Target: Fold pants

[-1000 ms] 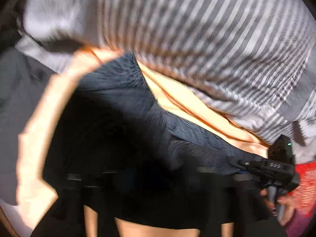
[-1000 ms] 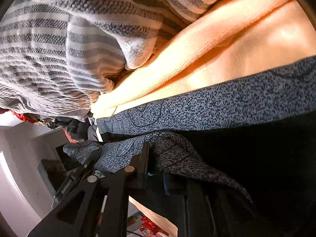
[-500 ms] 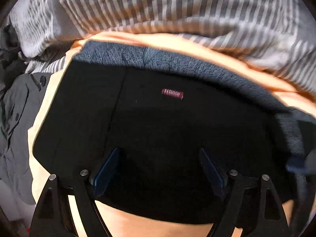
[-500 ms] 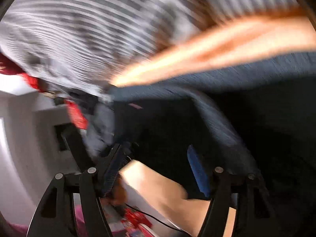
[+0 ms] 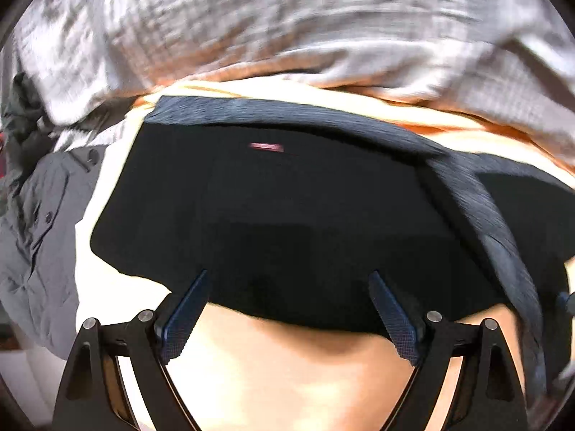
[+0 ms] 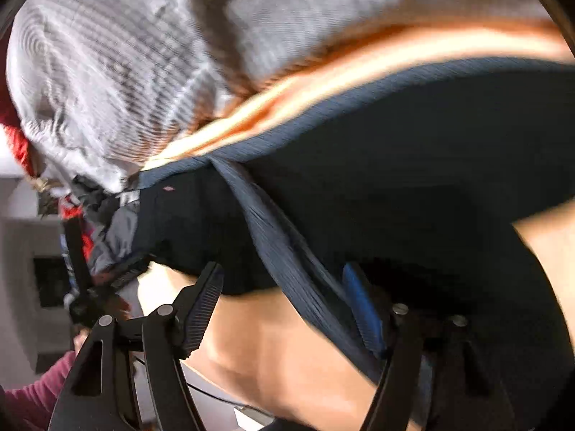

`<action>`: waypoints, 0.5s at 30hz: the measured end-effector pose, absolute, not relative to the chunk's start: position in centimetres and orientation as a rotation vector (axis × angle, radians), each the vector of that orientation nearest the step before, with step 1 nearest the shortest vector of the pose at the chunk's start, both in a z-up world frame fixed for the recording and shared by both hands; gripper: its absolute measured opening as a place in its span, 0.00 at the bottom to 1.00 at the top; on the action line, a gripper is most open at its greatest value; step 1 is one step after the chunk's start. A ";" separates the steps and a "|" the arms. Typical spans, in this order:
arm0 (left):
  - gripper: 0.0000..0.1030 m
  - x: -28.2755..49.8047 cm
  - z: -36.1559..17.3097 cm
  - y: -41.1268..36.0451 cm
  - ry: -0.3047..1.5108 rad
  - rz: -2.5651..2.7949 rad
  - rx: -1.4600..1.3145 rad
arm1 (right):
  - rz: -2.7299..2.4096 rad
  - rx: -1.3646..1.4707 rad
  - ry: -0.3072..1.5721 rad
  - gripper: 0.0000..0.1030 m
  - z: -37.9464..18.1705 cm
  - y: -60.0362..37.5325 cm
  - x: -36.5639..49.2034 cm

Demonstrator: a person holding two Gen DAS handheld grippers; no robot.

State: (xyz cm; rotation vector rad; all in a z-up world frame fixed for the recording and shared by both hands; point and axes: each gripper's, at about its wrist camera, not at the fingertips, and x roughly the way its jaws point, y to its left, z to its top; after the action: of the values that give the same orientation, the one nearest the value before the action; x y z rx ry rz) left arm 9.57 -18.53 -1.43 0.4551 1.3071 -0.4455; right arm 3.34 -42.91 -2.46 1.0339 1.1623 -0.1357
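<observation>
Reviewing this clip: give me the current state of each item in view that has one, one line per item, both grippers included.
black pants: lying flat and folded on the peach surface, red label up, held by neither gripper.
blue patterned strip: draped across the pants, running between the right gripper's jaws, not pinched.
left gripper: open, empty.
right gripper: open.
striped grey cloth: crumpled behind the pants.
grey shirt: unfolded, rumpled.

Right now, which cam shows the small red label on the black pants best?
Left wrist view: the red label sits near the middle on the black pants, blurred but unobstructed. Right wrist view shows it only as a tiny speck at the pants' far left end.
</observation>
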 end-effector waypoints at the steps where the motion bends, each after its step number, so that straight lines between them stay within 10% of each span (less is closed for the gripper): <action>1: 0.88 8.5 -1.3 -19.1 1.304 -0.476 0.461 | -0.227 1.095 1.152 0.71 -2.0 -42.5 -1.3; 15: 0.88 -4.3 -0.2 -21.8 1.229 -0.781 0.635 | -0.702 1.131 1.153 0.71 -3.9 -42.6 -25.1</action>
State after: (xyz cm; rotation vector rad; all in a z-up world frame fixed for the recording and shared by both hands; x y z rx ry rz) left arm -4.28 -21.83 -0.24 0.6354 1.2288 -0.7813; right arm -25.08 -42.60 -3.92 1.1312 1.1531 -0.7015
